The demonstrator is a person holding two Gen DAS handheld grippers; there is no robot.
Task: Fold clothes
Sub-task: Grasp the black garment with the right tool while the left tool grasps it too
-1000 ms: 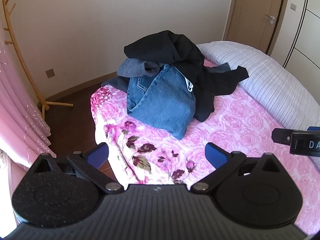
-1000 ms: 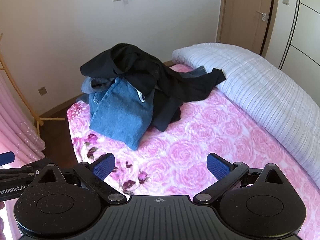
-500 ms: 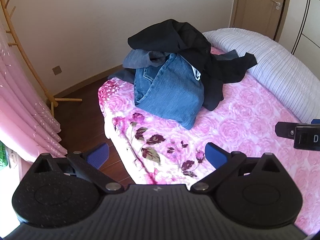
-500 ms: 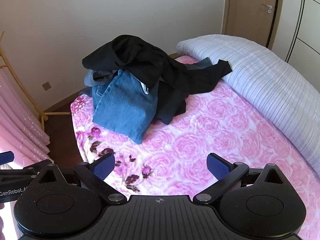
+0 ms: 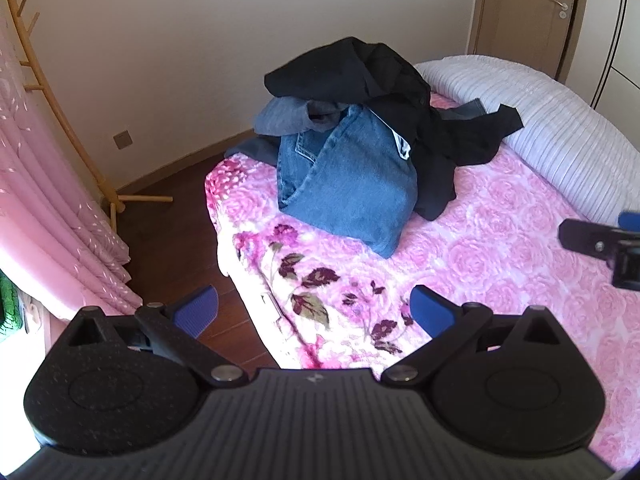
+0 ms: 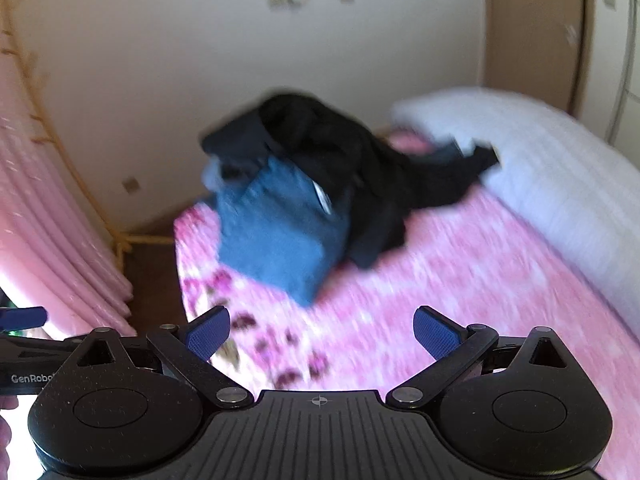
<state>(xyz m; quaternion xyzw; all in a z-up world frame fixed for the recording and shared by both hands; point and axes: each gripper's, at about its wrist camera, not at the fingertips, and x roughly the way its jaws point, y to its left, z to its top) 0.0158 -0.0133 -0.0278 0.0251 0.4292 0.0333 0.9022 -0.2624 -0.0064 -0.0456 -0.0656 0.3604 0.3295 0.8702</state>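
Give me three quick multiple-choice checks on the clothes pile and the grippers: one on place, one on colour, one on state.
1. Where is the clothes pile?
A. on the floor
B. at the bed's corner near the wall
C. on the white quilt

2. What colour is the garment on top of the pile?
A. black
B. red
C. white

3. How do the two grippers stand?
A. both shut on cloth
B. left holds the jeans
C. both open and empty

Answers:
1. B, the pile sits on the pink floral bedspread by the corner.
2. A, the black garment drapes over the blue jeans.
3. C, left gripper and right gripper have fingers spread with nothing between.
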